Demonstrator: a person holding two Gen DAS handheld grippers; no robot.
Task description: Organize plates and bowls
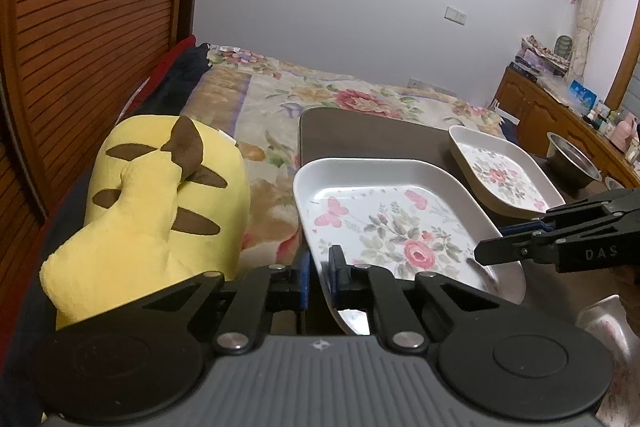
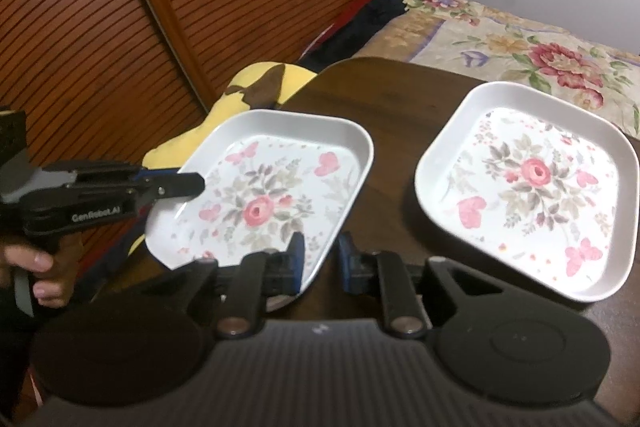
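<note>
Two grippers clamp one white square floral plate [image 2: 276, 187] at the dark wooden table's [image 2: 400, 99] near-left corner: left gripper [image 1: 319, 277] and right gripper [image 2: 320, 259] pinch opposite rims. Another matching floral plate [image 2: 528, 187] lies flat farther right on that table.

— How's the light?
— Dim, flat, indoor; my near plate [image 2: 264, 195] shows faint glare; soft shadow beneath it.
— Sharpness?
— Soft, grainy; fisheye bends the headboard [image 1: 80, 27] beyond it.

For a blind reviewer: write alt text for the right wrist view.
Both grippers, left and right, clamp opposite rims of a floral square plate on a dark table. A second floral plate lies to its right, a bed behind.
</note>
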